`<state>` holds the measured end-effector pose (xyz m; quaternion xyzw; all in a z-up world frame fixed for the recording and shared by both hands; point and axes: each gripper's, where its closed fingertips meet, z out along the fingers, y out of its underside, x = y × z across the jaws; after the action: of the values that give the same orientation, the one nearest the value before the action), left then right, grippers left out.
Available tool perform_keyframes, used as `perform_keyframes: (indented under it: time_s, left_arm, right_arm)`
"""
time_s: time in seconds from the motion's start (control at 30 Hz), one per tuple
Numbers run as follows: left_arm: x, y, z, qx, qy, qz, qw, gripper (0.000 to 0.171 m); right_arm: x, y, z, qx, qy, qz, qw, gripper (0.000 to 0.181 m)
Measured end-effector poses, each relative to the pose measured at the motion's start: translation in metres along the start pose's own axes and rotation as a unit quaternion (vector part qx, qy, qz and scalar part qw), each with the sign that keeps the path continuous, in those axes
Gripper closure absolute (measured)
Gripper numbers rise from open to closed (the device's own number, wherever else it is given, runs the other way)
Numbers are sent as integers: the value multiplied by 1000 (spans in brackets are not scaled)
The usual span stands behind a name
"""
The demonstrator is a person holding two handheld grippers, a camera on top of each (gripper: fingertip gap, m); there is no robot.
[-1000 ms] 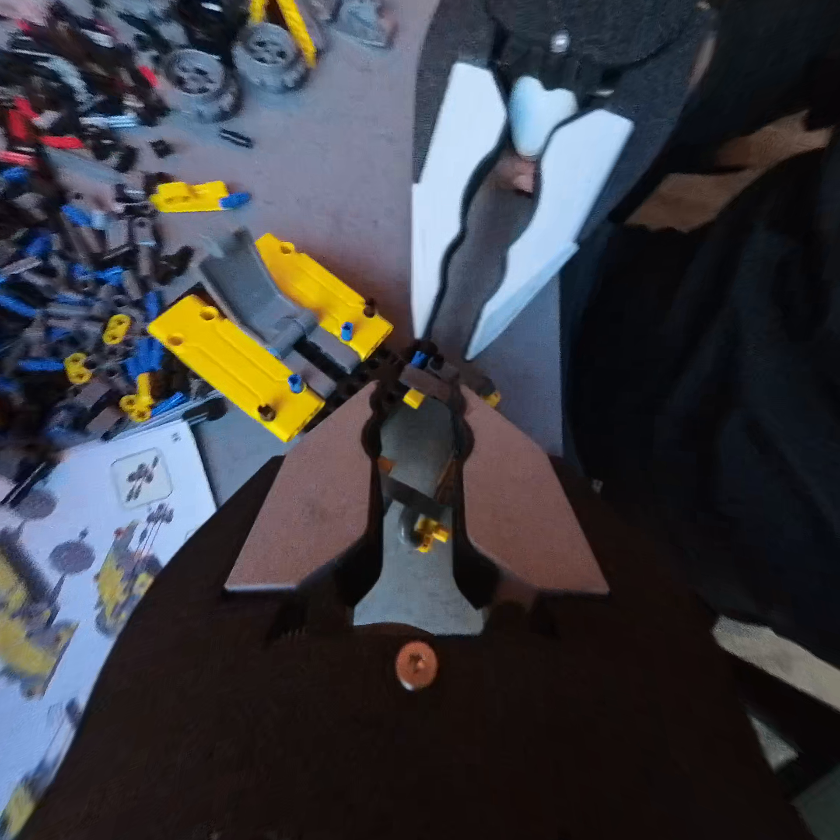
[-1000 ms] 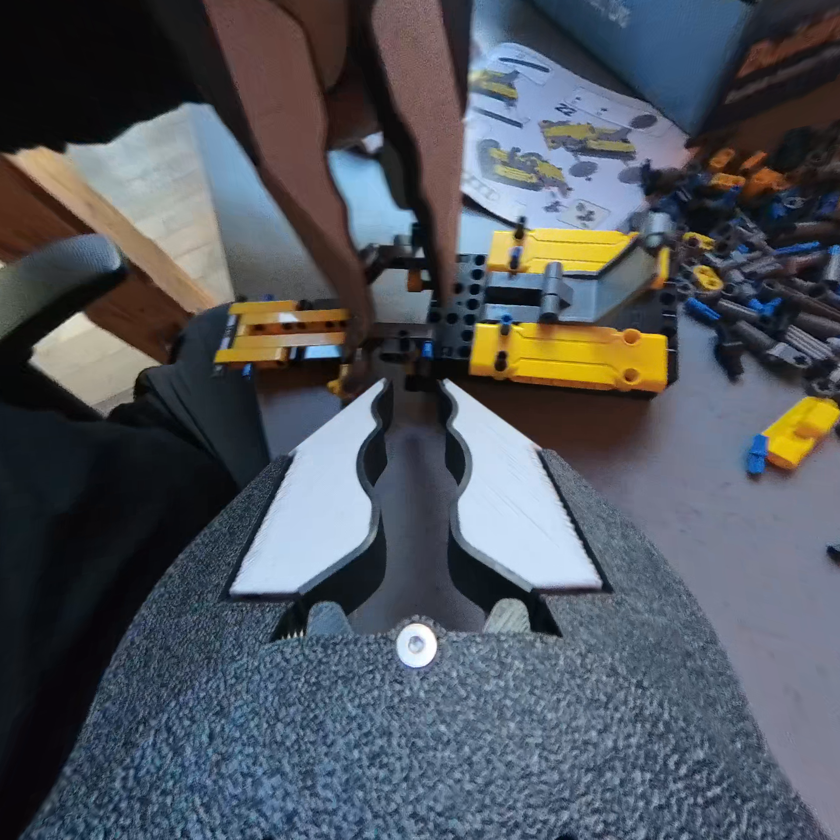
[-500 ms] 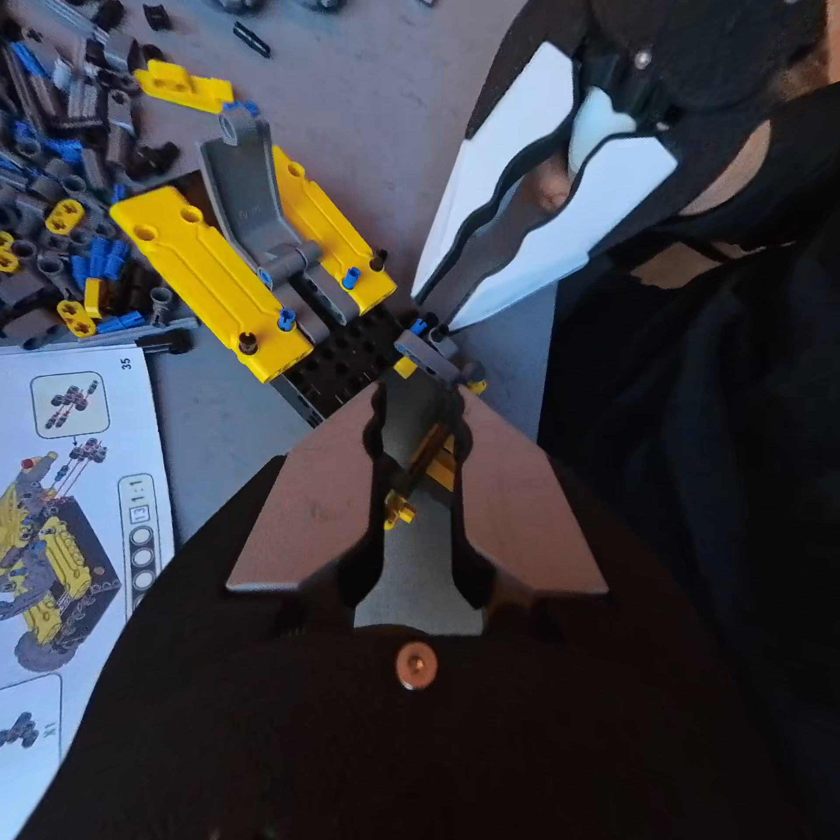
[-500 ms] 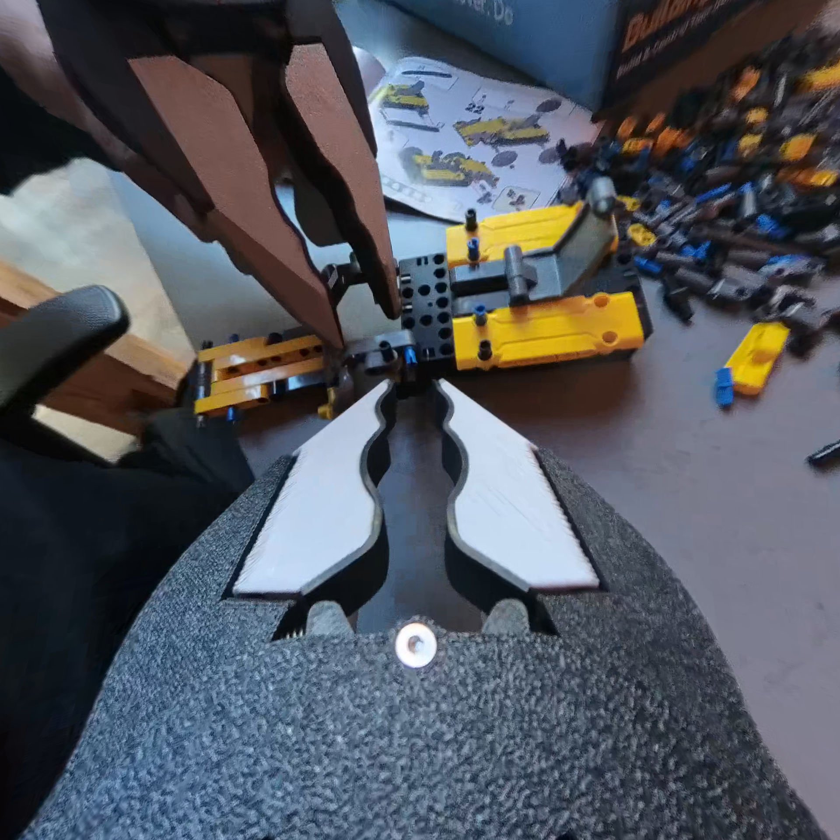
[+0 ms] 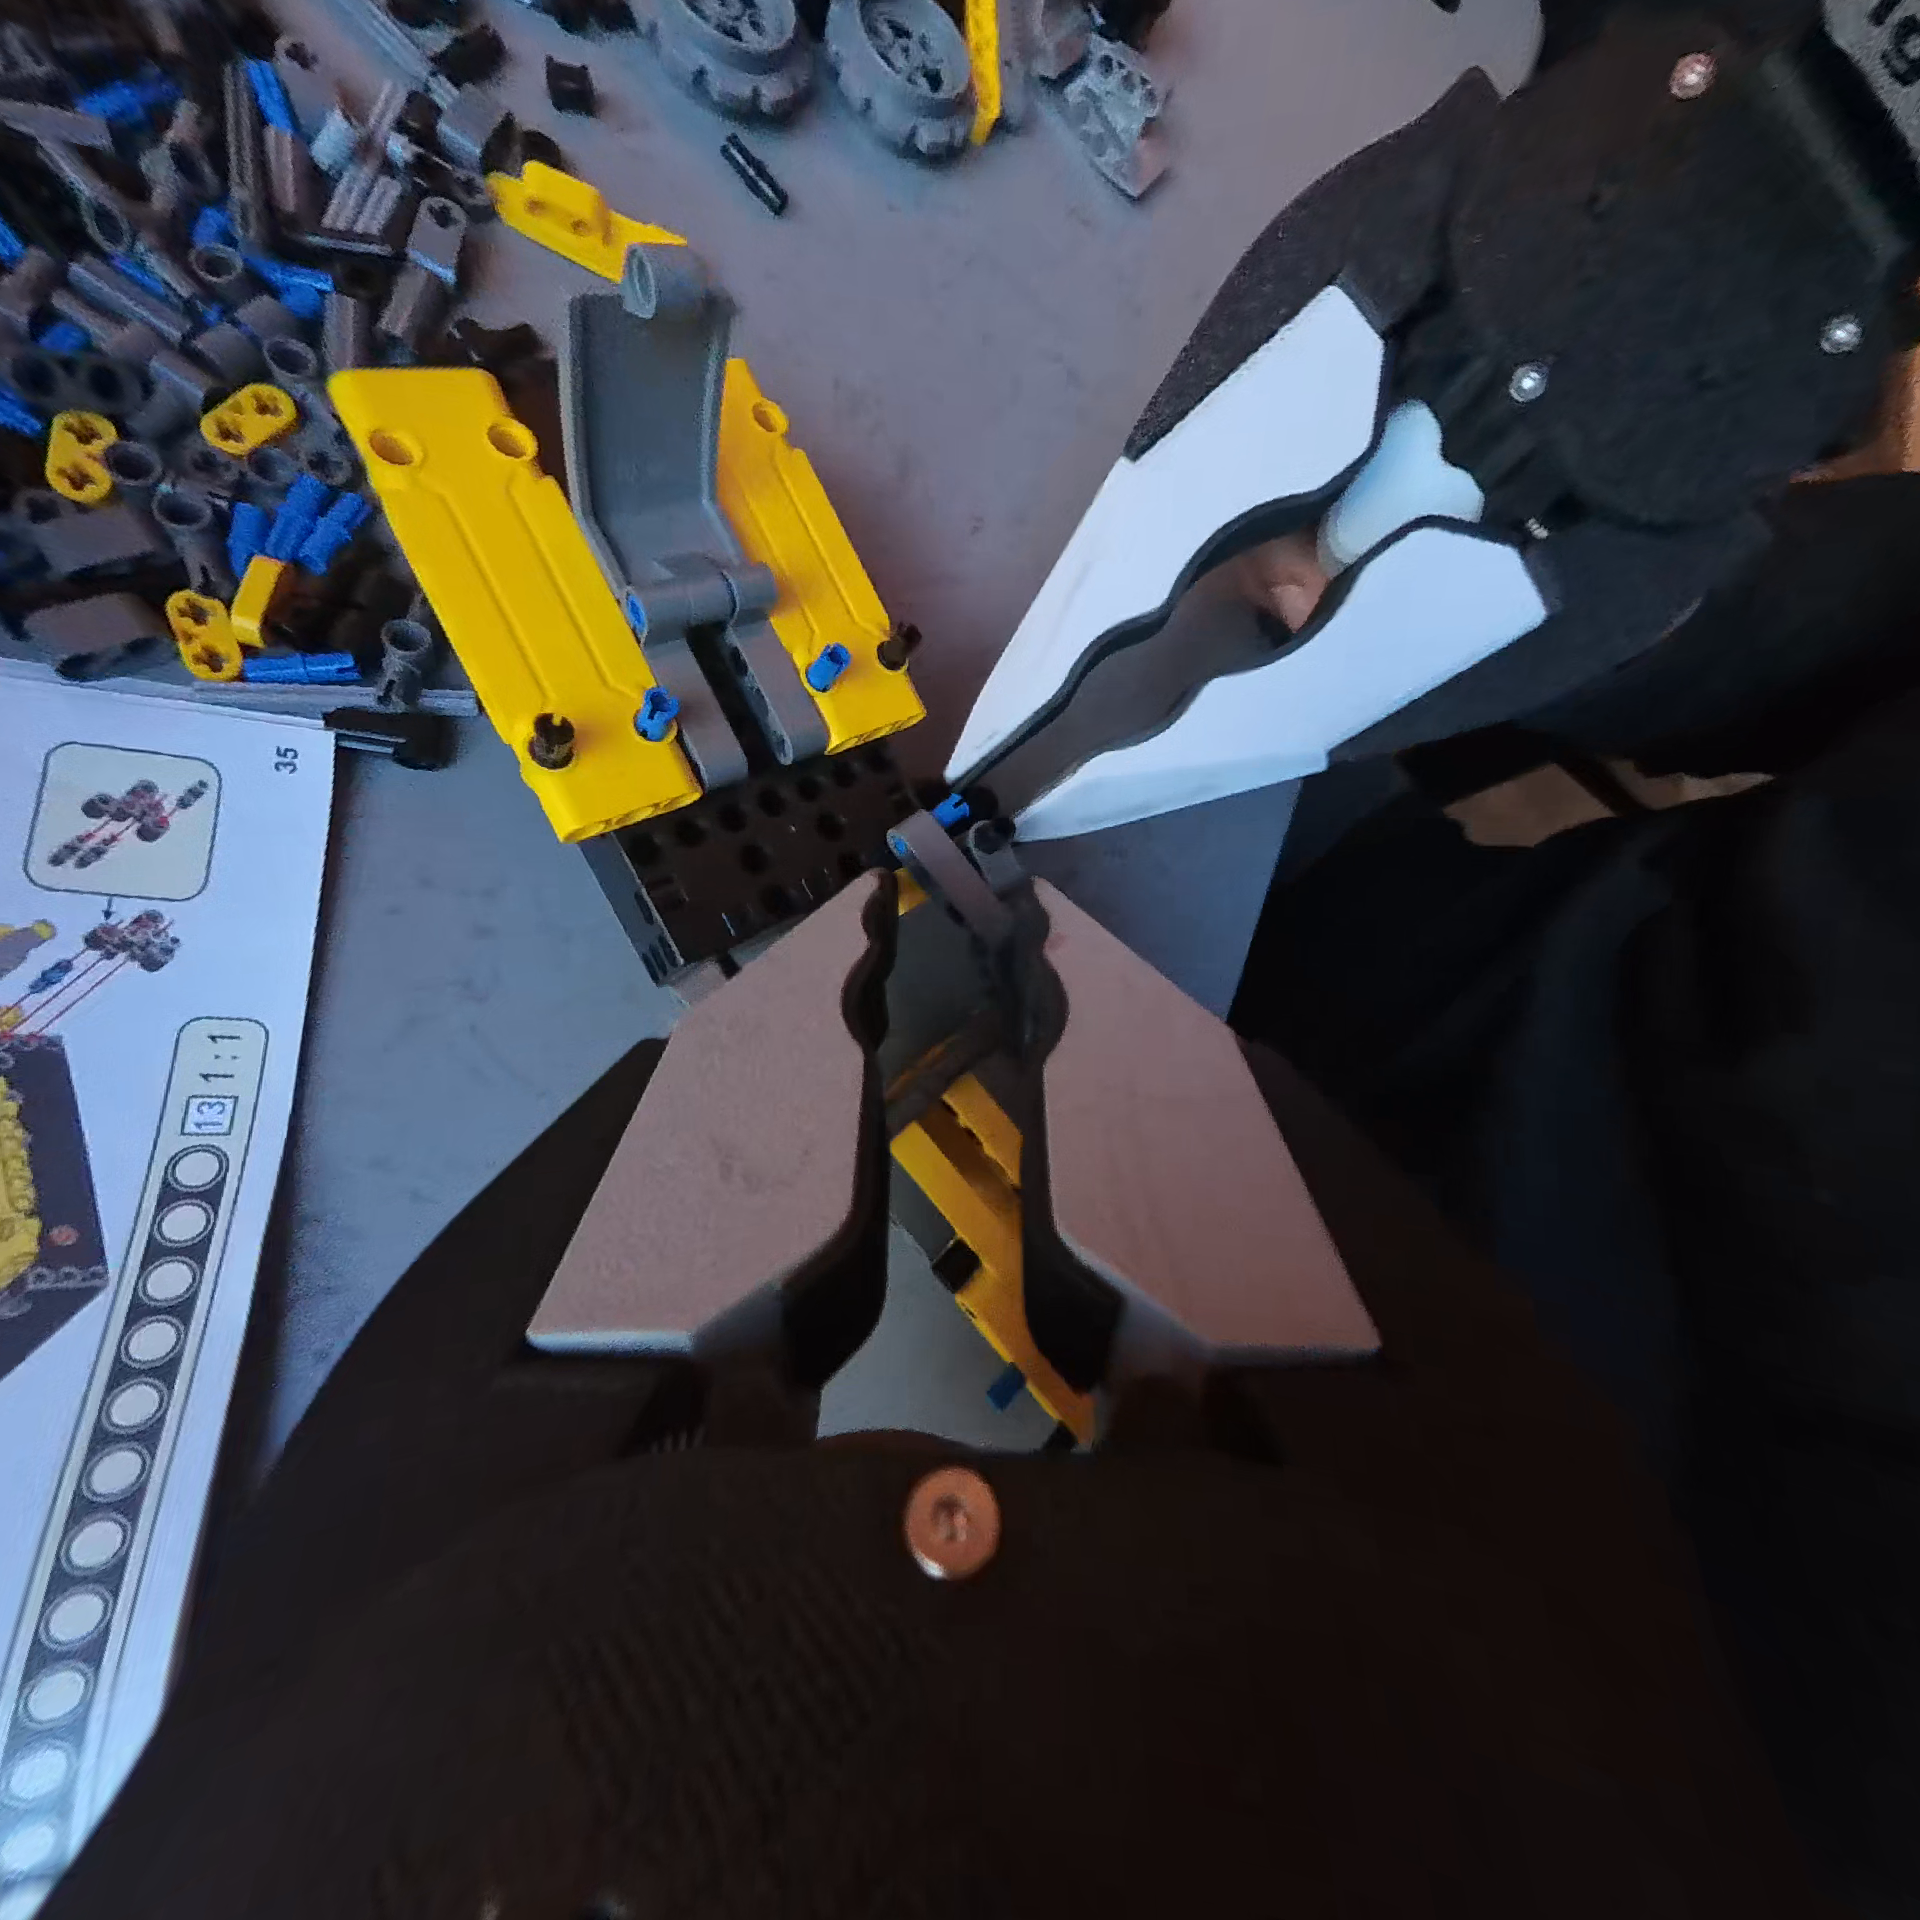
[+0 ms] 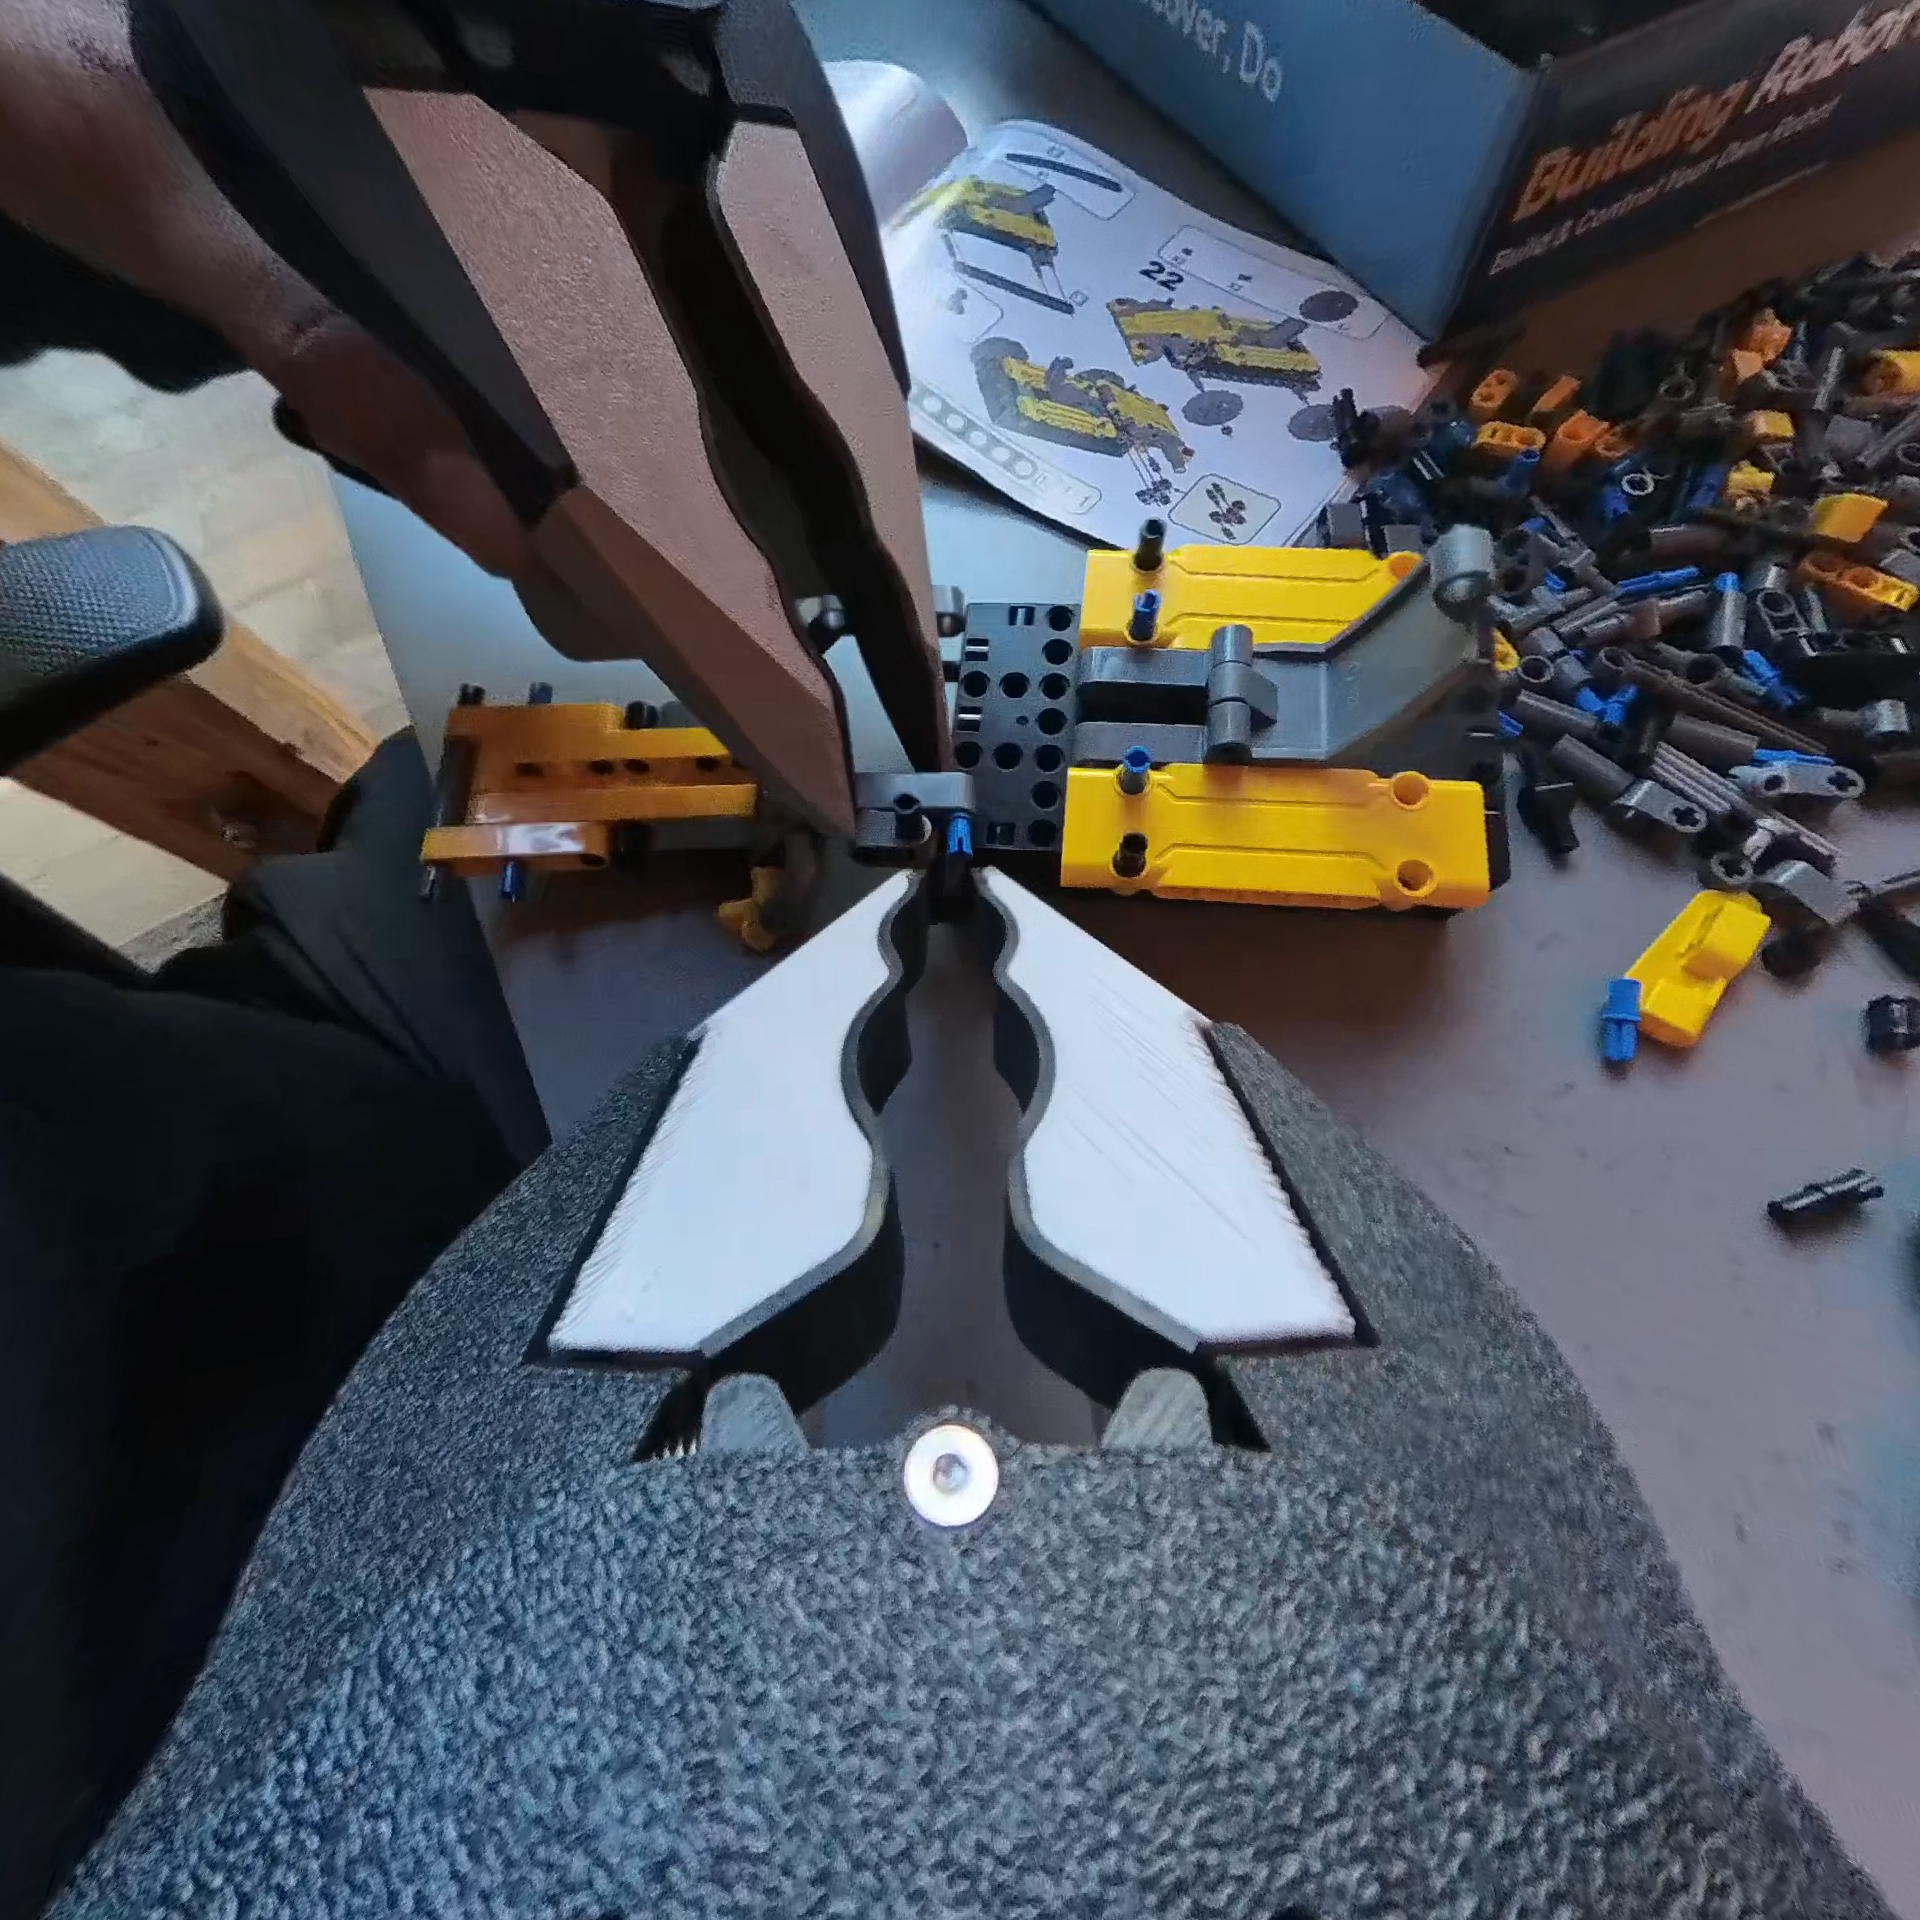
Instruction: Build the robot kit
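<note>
A partly built brick model (image 5: 623, 582) with two yellow panels, a grey ramp and a black holed block (image 6: 1013, 717) lies on the grey table. My left gripper (image 5: 956, 904), with brown fingers, is shut on a dark grey link (image 5: 945, 862) at the block's corner. A yellow arm section (image 5: 977, 1195) runs back between its fingers and also shows in the right wrist view (image 6: 592, 769). My right gripper (image 6: 948, 883), with white fingers, meets the same joint from the opposite side. Its tips pinch a small blue pin (image 6: 956, 831) there.
A heap of loose grey, blue and yellow pieces (image 6: 1714, 623) lies beyond the model. An instruction sheet (image 5: 135, 1039) lies to the left in the left wrist view. A blue box (image 6: 1403, 135) stands at the back. Grey wheels (image 5: 821, 52), a loose yellow piece (image 6: 1694, 966), table edge and a chair arm (image 6: 94, 613). Less than 4 cm separates the two grippers' tips. From the right gripper's tips to the loose yellow piece (image 6: 1694, 966) is close to 12 cm. Seen from the left wrist view (image 5: 610, 234) as well.
Both grippers have closed in on the joint at the black block. The yellow arm section now lies farther back between my left fingers. The right tips have reached the blue pin.
</note>
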<state>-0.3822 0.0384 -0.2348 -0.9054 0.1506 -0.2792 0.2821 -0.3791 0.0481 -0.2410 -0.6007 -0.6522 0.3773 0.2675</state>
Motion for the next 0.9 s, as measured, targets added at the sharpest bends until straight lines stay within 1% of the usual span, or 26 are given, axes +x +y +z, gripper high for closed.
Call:
perform_keyframes:
  time_s: [0.03,0.13,0.17,0.23,0.27,0.47,0.7,0.8,0.9]
  left_arm:
    - [2,-1,0,4,-8,2,1000,157]
    - [9,-2,2,4,-28,-3,1000,139]
    - [7,-3,3,6,-44,0,999,140]
    - [0,-3,4,11,-85,10,996,151]
    - [-2,-4,5,14,-101,17,995,153]
    - [-4,-6,6,26,-175,64,982,154]
    - [-7,-8,6,61,-177,42,982,157]
    - [-8,-8,6,60,-182,51,980,156]
    - [-8,-7,6,44,-198,78,976,156]
  right_arm:
    - [0,-1,0,1,-4,-1,1000,174]
    - [0,-1,0,1,-16,4,1000,174]
    - [0,-1,0,1,-20,4,1000,174]
    - [1,-1,1,-1,-20,3,1000,174]
    - [3,-1,1,-2,-17,2,1000,174]
    - [6,0,1,-1,-14,12,1000,174]
    - [9,-1,0,4,6,4,1000,175]
    - [10,-2,0,8,9,7,1000,175]
    - [10,-2,0,9,11,5,1000,175]
